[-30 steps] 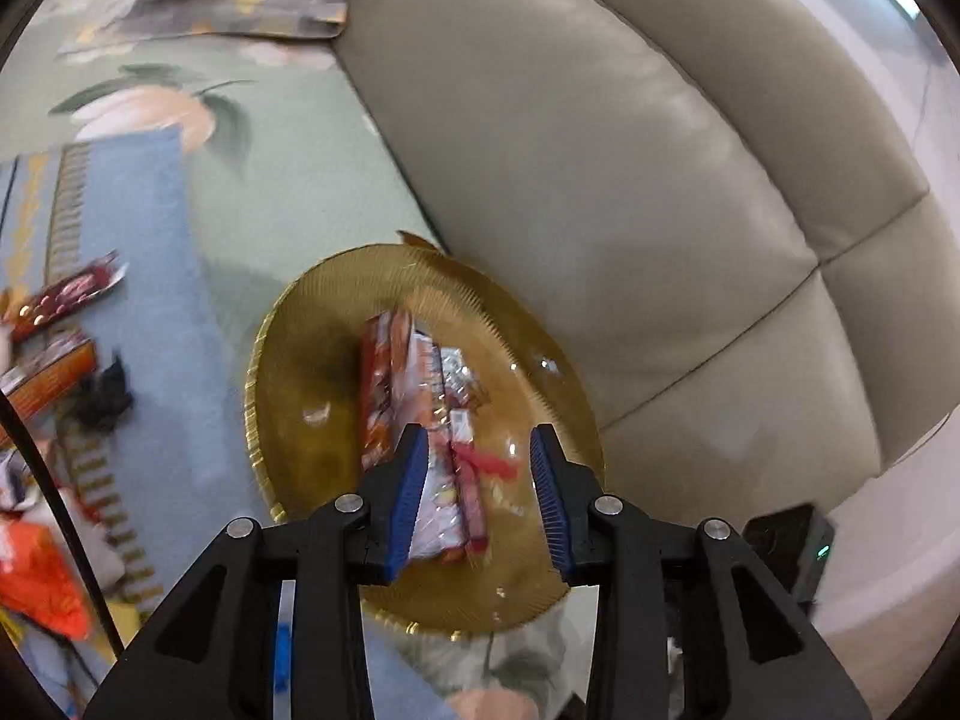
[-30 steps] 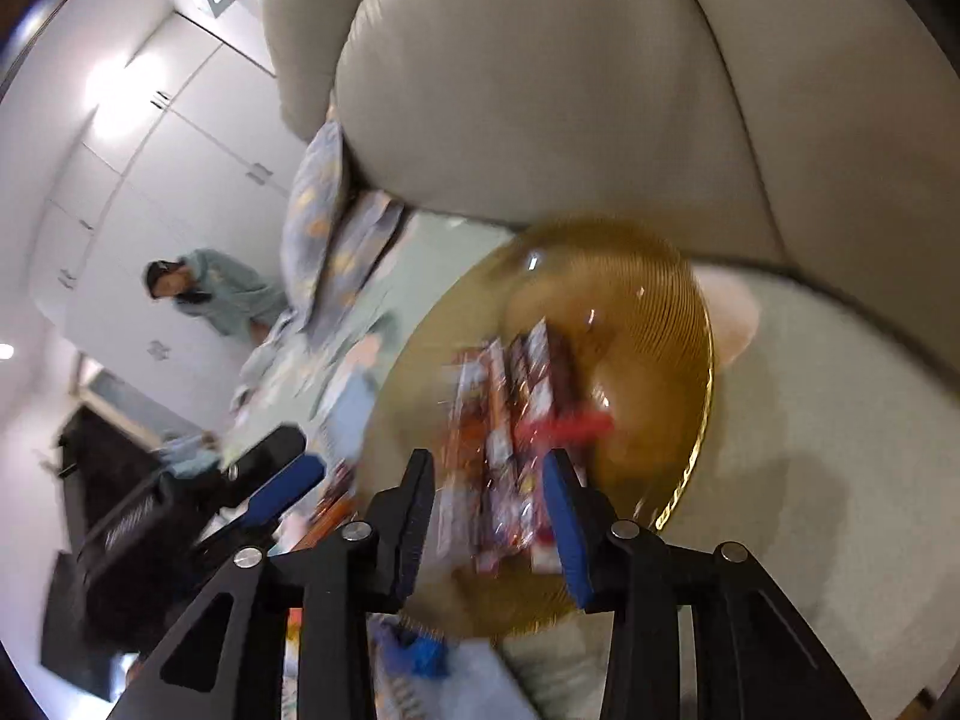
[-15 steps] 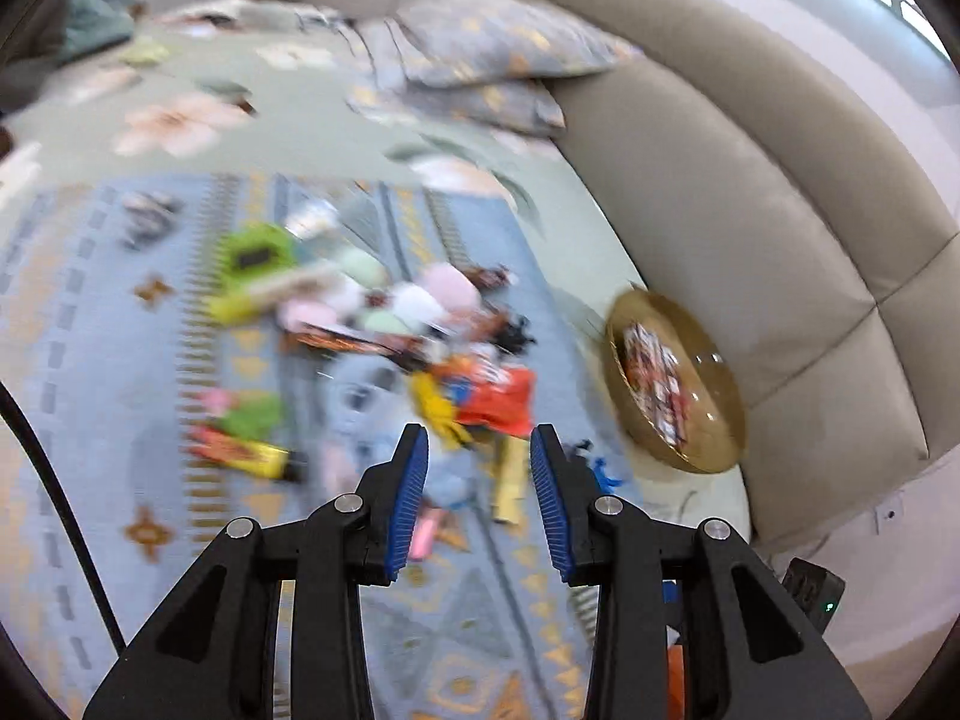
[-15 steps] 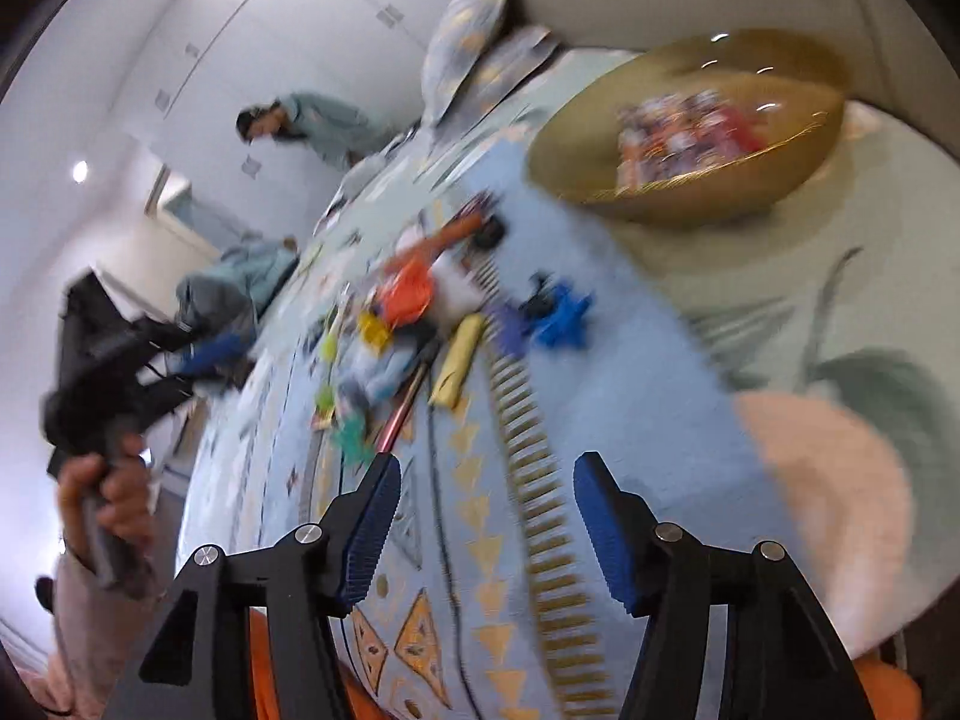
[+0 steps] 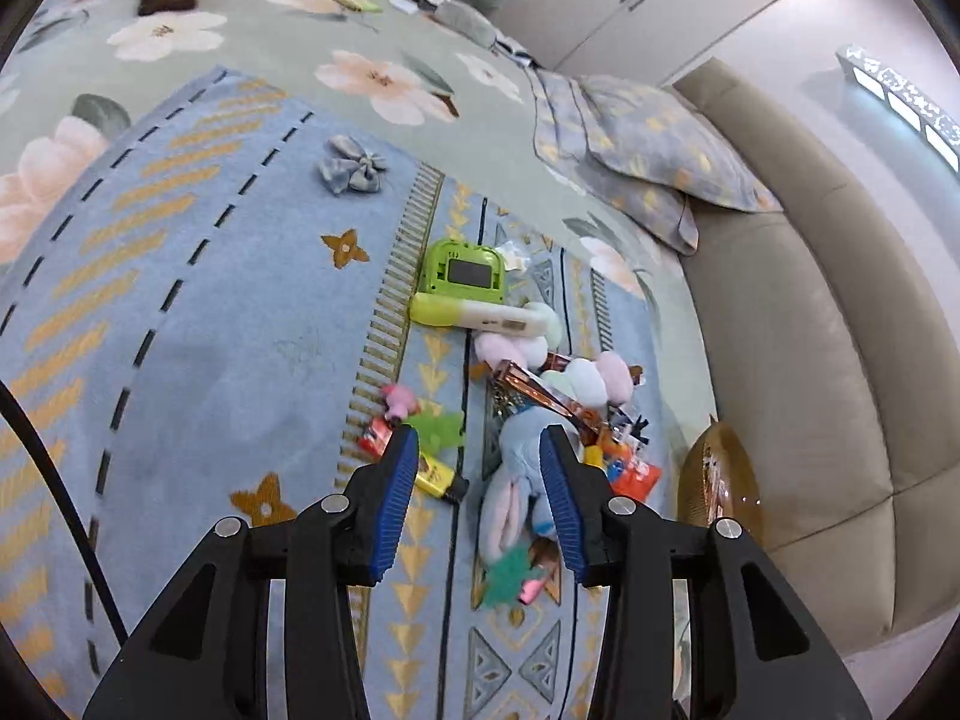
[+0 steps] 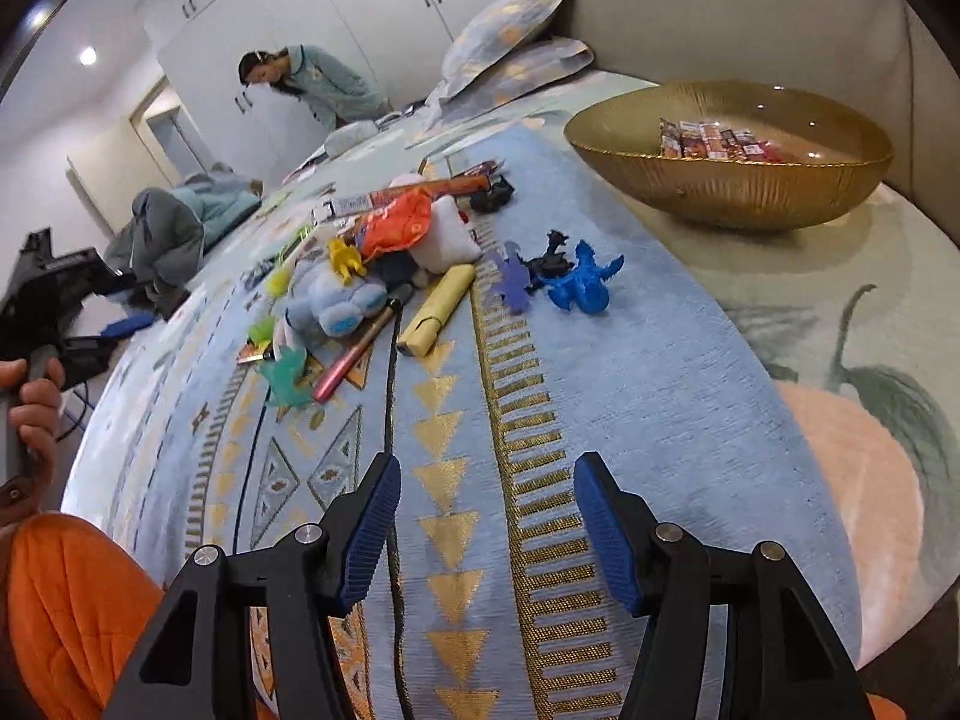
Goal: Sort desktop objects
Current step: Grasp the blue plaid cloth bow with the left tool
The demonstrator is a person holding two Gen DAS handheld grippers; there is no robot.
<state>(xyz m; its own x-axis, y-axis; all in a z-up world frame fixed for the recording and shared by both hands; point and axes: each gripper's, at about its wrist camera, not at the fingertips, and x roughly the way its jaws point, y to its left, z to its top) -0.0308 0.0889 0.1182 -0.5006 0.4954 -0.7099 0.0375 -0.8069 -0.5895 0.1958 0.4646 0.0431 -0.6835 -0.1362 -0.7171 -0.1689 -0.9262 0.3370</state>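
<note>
Both claws hang spread with nothing between their blue pads. Left claw (image 5: 478, 474) hovers above the heap of small things on the blue patterned rug (image 5: 228, 324), its fingers framing a pale blue plush toy (image 5: 516, 474) that lies below them, not touching. Right claw (image 6: 486, 525) sits low over a bare stretch of the same rug, well apart from the heap.

That heap holds a green gadget (image 5: 464, 271) with a dark screen, a yellow-and-white tube (image 5: 480, 315) just beside it, pink and white soft toys (image 5: 591, 377), an orange packet (image 6: 396, 222), a yellow marker (image 6: 438, 309), a pink pen (image 6: 354, 357), and a teal star-shaped toy (image 6: 288, 378). A little to one side stand a blue dragon figure (image 6: 582, 285) and a purple one (image 6: 513, 285), near each other.

Off the rug, on the flowered cover by the beige sofa (image 5: 810, 330), a gold bowl (image 6: 732, 186) rests with several snack sticks (image 6: 708, 141) lying inside it. Two patterned pillows (image 5: 636, 144) lean against the sofa further along. A grey-blue fabric bow (image 5: 351, 168) lies alone on the rug, far from the rest.
</note>
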